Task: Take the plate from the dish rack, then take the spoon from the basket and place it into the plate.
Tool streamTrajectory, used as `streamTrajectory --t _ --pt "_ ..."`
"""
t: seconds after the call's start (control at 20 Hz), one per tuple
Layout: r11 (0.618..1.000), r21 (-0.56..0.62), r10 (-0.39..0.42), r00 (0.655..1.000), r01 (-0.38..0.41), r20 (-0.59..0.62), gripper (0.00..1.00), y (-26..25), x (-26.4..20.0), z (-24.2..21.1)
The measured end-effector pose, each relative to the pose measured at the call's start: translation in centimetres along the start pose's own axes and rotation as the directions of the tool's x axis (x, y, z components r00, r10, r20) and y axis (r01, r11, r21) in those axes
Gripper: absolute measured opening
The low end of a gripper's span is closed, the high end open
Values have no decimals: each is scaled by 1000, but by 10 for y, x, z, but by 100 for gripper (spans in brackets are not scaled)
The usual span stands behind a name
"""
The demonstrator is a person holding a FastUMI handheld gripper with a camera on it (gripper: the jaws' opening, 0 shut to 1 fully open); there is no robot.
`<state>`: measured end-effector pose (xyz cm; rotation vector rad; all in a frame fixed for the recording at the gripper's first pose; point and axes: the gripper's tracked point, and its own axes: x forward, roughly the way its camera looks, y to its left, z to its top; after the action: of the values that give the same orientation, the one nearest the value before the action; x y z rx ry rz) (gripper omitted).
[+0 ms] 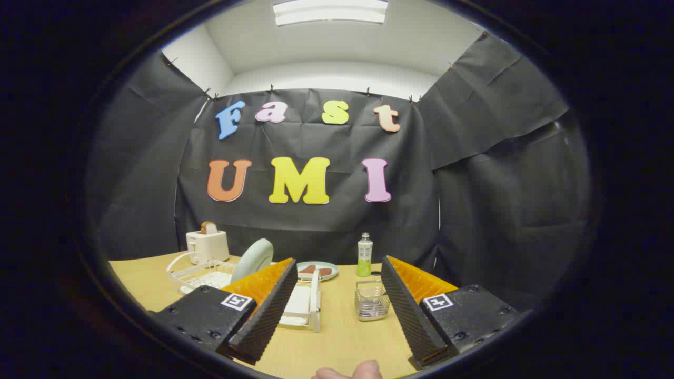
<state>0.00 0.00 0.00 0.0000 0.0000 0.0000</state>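
Observation:
A pale green plate (254,257) stands on edge in the white dish rack (202,273), beyond and left of my left finger. A small wire basket (372,300) sits on the wooden table (337,326) between my fingers, nearer the right one; I cannot make out a spoon in it. My gripper (337,308) is open, held above the table, with nothing between its fingers. The left finger hides part of the rack.
A white toaster (207,245) with a slice of bread stands behind the rack. A second plate (318,270) with brown food and a green bottle (364,256) stand at the back. Fingertips of a hand (350,371) show at the near edge.

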Motion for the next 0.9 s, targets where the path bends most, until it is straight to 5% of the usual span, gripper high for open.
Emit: streamTrajectory --t 0.55,0.9 --pt "1000 -10 28 999 -28 22 100 34 8 3" --pt "1000 17 18 997 -17 -68 100 44 1 -23"
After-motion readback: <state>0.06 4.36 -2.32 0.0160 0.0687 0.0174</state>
